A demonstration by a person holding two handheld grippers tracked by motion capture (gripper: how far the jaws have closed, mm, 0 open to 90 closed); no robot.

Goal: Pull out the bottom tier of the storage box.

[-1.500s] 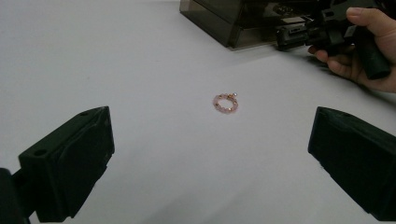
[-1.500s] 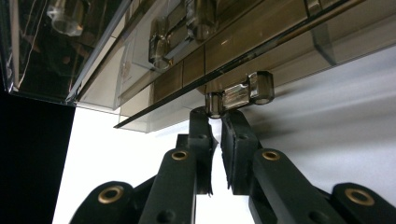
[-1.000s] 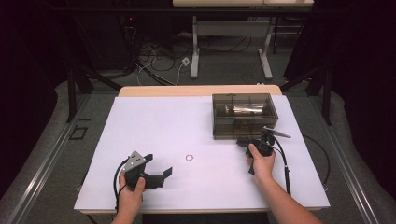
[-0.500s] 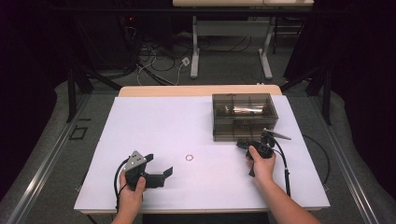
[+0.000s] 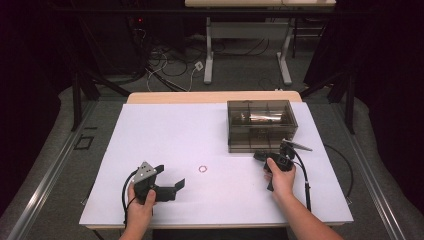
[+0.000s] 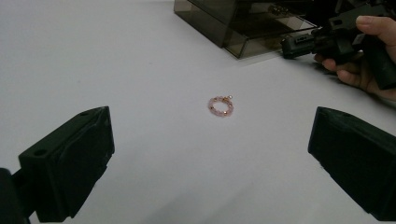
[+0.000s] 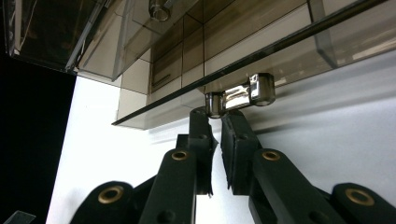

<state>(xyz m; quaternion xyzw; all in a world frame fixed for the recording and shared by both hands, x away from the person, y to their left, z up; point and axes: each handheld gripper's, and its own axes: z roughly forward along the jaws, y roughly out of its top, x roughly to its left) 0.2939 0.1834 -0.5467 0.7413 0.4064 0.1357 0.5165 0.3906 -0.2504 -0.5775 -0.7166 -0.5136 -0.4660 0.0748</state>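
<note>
High view: nothing has shifted over the last second, so the drawer pull is paused. Smoked box (image 5: 262,125) upper right; bead ring (image 5: 203,169) centre; white table (image 5: 150,135), dark room.
Left gripper view: left gripper (image 6: 210,158) wide open, empty.
Right gripper view: right gripper (image 7: 215,122) apparently pinches drawer knob (image 7: 240,95).
</note>
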